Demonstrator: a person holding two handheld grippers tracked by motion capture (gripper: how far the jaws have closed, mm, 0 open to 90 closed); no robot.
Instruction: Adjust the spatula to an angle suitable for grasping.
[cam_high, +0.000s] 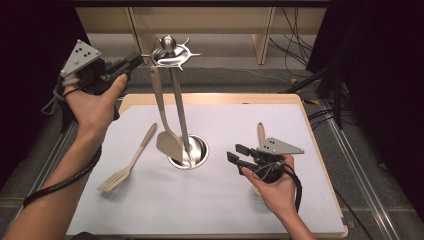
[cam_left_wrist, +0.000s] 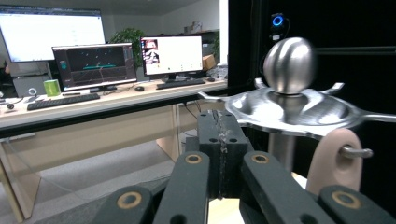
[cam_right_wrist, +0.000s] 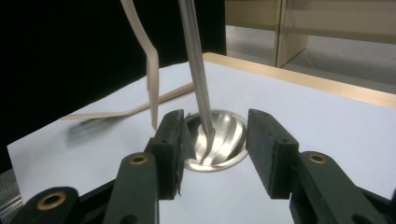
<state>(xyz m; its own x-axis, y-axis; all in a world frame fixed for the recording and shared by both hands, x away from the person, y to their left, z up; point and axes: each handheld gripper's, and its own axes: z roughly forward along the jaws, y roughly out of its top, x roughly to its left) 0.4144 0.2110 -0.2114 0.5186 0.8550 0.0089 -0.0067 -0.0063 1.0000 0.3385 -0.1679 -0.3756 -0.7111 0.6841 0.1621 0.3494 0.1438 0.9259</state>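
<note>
The left tool (cam_high: 134, 61), jaws pressed together and empty, hovers by the rack top (cam_high: 171, 54) where 1 spatula (cam_high: 167, 142) hangs, while the right tool (cam_high: 239, 154) rests spread on the desk (cam_high: 310, 150).

The left hand (cam_high: 95, 107) is holding the left gripper (cam_high: 134, 61) raised high at the far left, its forearm reaching up from the lower left corner — wrist bent, thumb stretched along the gripper's body. Its jaws are pressing together with nothing between them. The right hand (cam_high: 274, 182) is resting low at the near right, gripping the right gripper (cam_high: 237, 153) from beneath, with the cable looping round the wrist. That gripper is pointing left, roughly level — its jaws are standing wide apart and empty.
</note>
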